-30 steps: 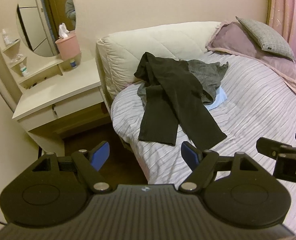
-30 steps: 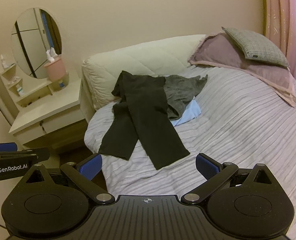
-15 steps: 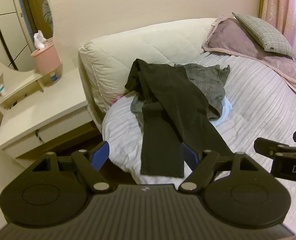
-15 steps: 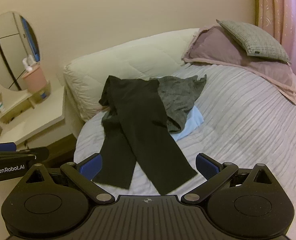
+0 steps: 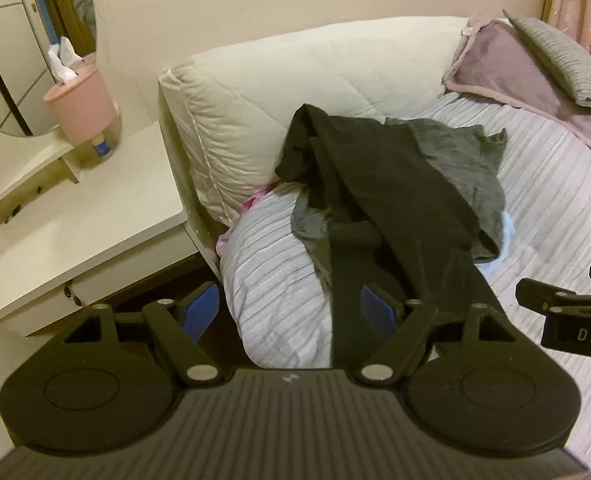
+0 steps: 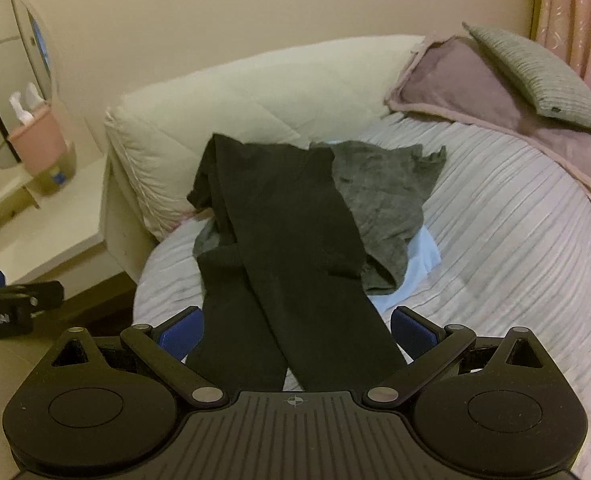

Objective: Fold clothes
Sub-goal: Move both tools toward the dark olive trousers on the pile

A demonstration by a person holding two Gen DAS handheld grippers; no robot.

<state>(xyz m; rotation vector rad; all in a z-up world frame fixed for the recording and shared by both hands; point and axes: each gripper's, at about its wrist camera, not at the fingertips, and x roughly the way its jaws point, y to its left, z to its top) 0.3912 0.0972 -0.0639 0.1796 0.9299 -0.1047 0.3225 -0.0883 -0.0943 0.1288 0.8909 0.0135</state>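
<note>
Black trousers (image 5: 379, 208) (image 6: 291, 240) lie spread on the striped bed (image 5: 555, 200) (image 6: 495, 240), legs crossing toward me. They rest on a grey garment (image 5: 463, 164) (image 6: 383, 192) and a light blue one (image 6: 419, 260). My left gripper (image 5: 289, 312) is open above the bed's near corner, its right pad over the left trouser leg. My right gripper (image 6: 295, 330) is open, straddling both trouser leg ends. Neither holds cloth. Each gripper's side shows at the edge of the other's view.
A folded cream quilt (image 5: 295, 92) (image 6: 223, 112) stands at the bed's far side. Pillows (image 5: 535, 60) (image 6: 515, 80) lie at the right by a pink curtain. A white dresser (image 5: 75, 232) with a mirror and pink tissue box (image 5: 79, 108) stands left.
Both grippers have moved closer to the bed and the trousers; the trouser leg ends now lie between or under the open fingers. The clothes have not moved.
</note>
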